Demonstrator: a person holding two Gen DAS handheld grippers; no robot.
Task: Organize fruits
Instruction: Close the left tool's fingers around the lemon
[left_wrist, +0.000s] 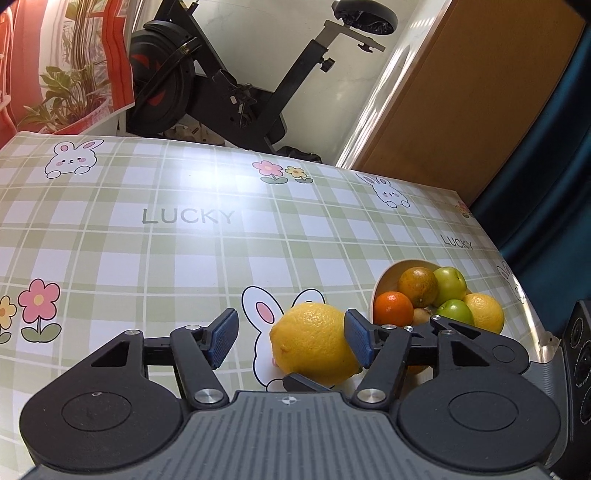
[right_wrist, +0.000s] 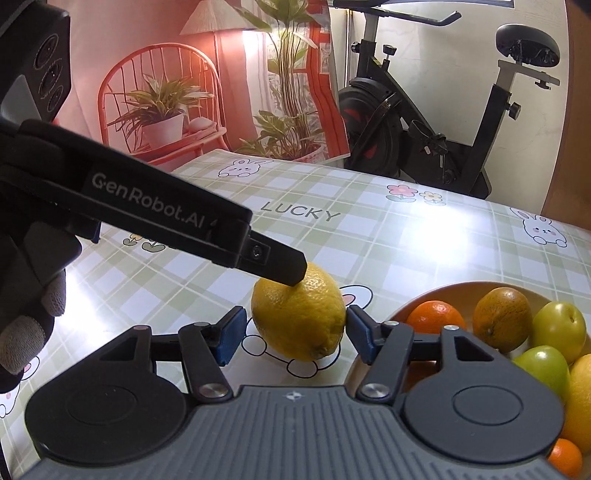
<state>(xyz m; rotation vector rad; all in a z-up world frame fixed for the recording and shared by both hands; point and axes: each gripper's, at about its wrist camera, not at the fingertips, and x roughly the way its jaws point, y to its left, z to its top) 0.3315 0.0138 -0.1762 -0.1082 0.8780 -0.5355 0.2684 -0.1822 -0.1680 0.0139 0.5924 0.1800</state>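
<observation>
beside the bowl (right_wrist: 436, 291), both open hand-held grippers flank the lemon (right_wrist: 299, 317).

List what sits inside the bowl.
A tangerine, a brownish orange, two green fruits and a lemon; the bottom of the bowl is hidden under fruit.

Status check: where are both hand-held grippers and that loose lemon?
Both hand-held grippers open: left, right. Lemon on the table, between the right one's pads; a left finger against its top. Bowl of fruit to its right, path unobstructed.
</observation>
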